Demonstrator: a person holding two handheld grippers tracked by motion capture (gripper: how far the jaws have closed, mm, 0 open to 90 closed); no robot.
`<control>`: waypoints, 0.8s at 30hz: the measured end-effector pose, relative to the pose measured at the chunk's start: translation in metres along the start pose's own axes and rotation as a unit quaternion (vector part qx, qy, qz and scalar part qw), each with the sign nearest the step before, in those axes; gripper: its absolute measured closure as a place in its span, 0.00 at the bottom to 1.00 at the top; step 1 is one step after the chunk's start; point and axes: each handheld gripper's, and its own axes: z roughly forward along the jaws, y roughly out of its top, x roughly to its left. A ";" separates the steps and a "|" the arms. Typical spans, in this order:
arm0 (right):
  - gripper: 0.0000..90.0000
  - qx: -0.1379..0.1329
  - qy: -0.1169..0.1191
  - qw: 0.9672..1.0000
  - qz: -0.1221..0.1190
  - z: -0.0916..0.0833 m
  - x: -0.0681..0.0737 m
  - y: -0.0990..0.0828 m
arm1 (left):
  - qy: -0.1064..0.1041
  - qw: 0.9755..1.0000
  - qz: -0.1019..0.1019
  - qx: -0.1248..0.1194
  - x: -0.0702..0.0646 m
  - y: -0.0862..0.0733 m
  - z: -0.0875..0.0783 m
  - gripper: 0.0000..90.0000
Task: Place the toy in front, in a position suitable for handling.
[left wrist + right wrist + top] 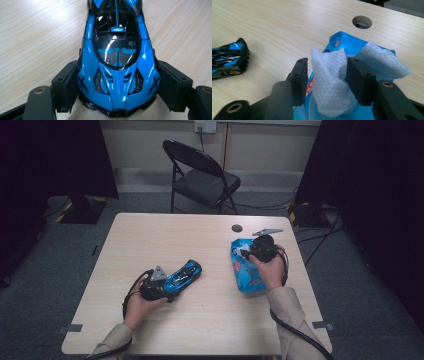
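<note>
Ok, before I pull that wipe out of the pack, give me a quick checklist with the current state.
1. Wipe between the right gripper jaws: ok.
2. Both pads pressing the wipe: cannot tell; a gap shows at one pad.
3. Wipe pack flat on the table: ok.
4. Toy car clamped by the left gripper: ok.
5. Car clear of the pack: ok, apart.

There is one shiny blue and black toy car [117, 62], sitting between the jaws of the left claw. There is one soft blue packet of wipes [245, 265] under the right claw. One white bumpy wipe [329, 82] sticks up between that claw's jaws. One black folding chair [202, 175] stands far beyond both claws.
</note>
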 end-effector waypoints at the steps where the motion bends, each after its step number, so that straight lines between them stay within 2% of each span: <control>1: 0.62 0.009 -0.005 1.000 -0.002 0.004 0.000 0.000 | 0.003 1.000 0.004 0.001 0.000 0.000 0.000 0.29; 3: 0.66 0.024 -0.008 1.000 -0.004 0.010 0.002 -0.002 | 0.000 1.000 0.000 0.000 0.000 0.000 0.000 0.29; 5: 0.75 0.024 -0.022 0.999 -0.012 0.012 0.003 -0.003 | 0.002 1.000 0.002 0.000 0.000 0.000 0.000 0.29; 8: 0.84 0.007 -0.019 1.000 0.009 0.009 0.001 -0.003 | -0.001 1.000 0.000 0.000 0.000 0.000 0.000 0.29; 14: 0.86 0.007 -0.020 1.000 0.015 0.001 -0.001 0.000 | -0.001 1.000 0.000 0.000 0.000 0.000 0.000 0.29; 15: 0.98 0.002 -0.011 1.000 0.020 -0.001 -0.002 0.000 | -0.001 1.000 -0.001 0.000 0.000 0.000 0.000 0.29; 17: 0.99 -0.015 -0.002 0.999 0.042 -0.007 -0.006 0.001 | -0.001 1.000 -0.001 0.000 0.000 0.000 0.000 0.29; 20: 0.99 0.002 -0.003 0.999 0.036 -0.012 -0.009 0.003 | -0.001 1.000 0.000 0.000 0.000 0.000 0.000 0.29; 24: 1.00 -0.010 -0.002 0.999 0.043 -0.018 -0.011 0.004 | 0.000 1.000 -0.001 0.000 0.000 0.000 0.000 0.29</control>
